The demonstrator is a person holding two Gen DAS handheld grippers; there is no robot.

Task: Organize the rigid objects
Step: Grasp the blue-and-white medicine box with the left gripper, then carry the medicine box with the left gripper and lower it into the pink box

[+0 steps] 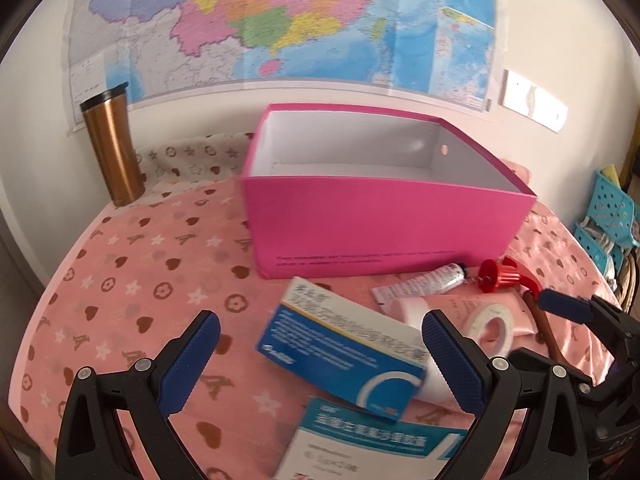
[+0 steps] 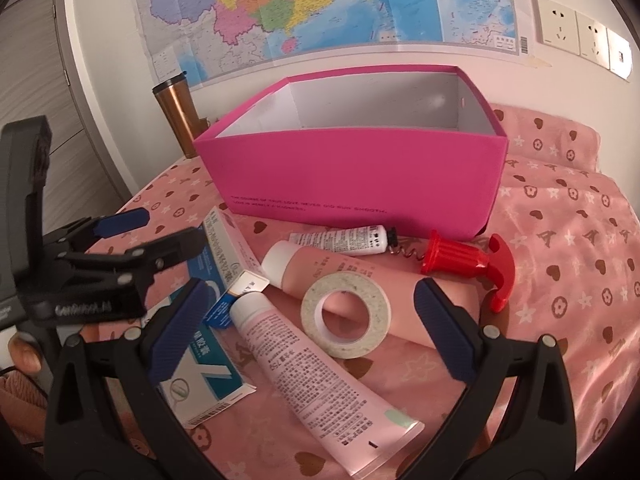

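Observation:
An open pink box (image 1: 384, 220) (image 2: 360, 176) stands on the pink patterned cloth, empty inside. In front of it lie blue-and-white medicine boxes (image 1: 344, 348) (image 2: 236, 252), pink tubes (image 2: 312, 376), a small white tube (image 2: 344, 240), a tape roll (image 2: 345, 315) (image 1: 490, 326) and a red corkscrew (image 2: 468, 266) (image 1: 500, 276). My left gripper (image 1: 320, 360) is open above the blue medicine box. My right gripper (image 2: 312, 332) is open above the tape roll and pink tube. The left gripper (image 2: 152, 228) also shows in the right wrist view.
A copper tumbler (image 1: 112, 144) (image 2: 176, 116) stands at the back left by the wall map. A blue perforated basket (image 1: 608, 216) is off the table's right edge. Wall sockets (image 2: 580, 32) are at the upper right.

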